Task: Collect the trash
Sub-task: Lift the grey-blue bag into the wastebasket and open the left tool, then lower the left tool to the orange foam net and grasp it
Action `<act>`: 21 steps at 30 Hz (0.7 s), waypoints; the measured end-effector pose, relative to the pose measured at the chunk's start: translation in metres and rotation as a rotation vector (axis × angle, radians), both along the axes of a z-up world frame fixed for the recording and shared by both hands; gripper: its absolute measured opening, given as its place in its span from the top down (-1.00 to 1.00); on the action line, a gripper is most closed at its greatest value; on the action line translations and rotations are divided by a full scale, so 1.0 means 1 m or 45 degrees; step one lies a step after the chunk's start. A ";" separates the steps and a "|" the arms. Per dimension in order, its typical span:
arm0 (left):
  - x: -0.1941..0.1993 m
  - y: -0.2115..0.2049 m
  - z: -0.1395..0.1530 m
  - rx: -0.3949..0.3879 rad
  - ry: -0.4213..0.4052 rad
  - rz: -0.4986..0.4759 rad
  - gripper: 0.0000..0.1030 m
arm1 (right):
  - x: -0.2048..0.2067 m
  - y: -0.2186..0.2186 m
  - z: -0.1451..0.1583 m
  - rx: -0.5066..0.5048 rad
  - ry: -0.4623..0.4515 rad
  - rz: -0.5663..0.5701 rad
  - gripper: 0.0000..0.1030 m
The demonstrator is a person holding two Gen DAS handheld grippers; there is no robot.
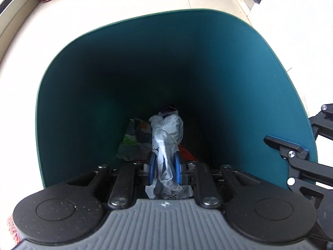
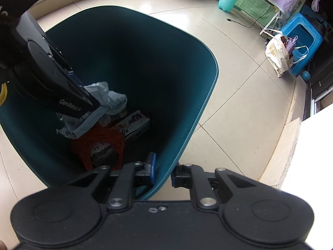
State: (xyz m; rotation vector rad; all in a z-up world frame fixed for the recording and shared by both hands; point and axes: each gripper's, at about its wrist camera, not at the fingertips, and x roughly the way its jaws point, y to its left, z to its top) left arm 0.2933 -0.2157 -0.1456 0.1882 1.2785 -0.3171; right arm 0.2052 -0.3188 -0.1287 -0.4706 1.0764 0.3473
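I have the left gripper (image 1: 164, 166) clamped on a crumpled white plastic bag (image 1: 166, 137), blue pads pinching it mid-length. The bag's long axis runs straight along the fingers, one end bunched ahead of the tips, the other tail trailing back toward the gripper body.

Key relation: the bag sits inside the mouth of the teal trash bin (image 1: 249, 66), directly above the pile at the bottom: a boxed carton (image 2: 133, 125), red plastic bag (image 2: 100, 143), a green-printed wrapper (image 1: 131, 143). From the right wrist view the left gripper is well below the rim, bag hanging over that pile.

Right gripper (image 2: 163, 171) pinches the bin's near wall, one finger inside, one outside, so I'm steadying the bin with it.

My read: the drop path is straight down and clear, so opening the left jaws should do it. Thin film might cling to a pad.
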 end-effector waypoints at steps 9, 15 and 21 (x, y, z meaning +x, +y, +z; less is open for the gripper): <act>-0.015 0.015 0.016 -0.070 -0.043 0.009 0.42 | -0.001 0.000 -0.001 -0.008 0.000 0.003 0.74; -0.024 0.023 0.034 -0.087 -0.097 0.001 0.42 | 0.000 0.000 -0.001 -0.012 0.001 0.006 0.74; -0.044 0.036 0.055 -0.091 -0.179 0.001 0.42 | -0.001 0.001 -0.001 -0.016 0.002 0.006 0.74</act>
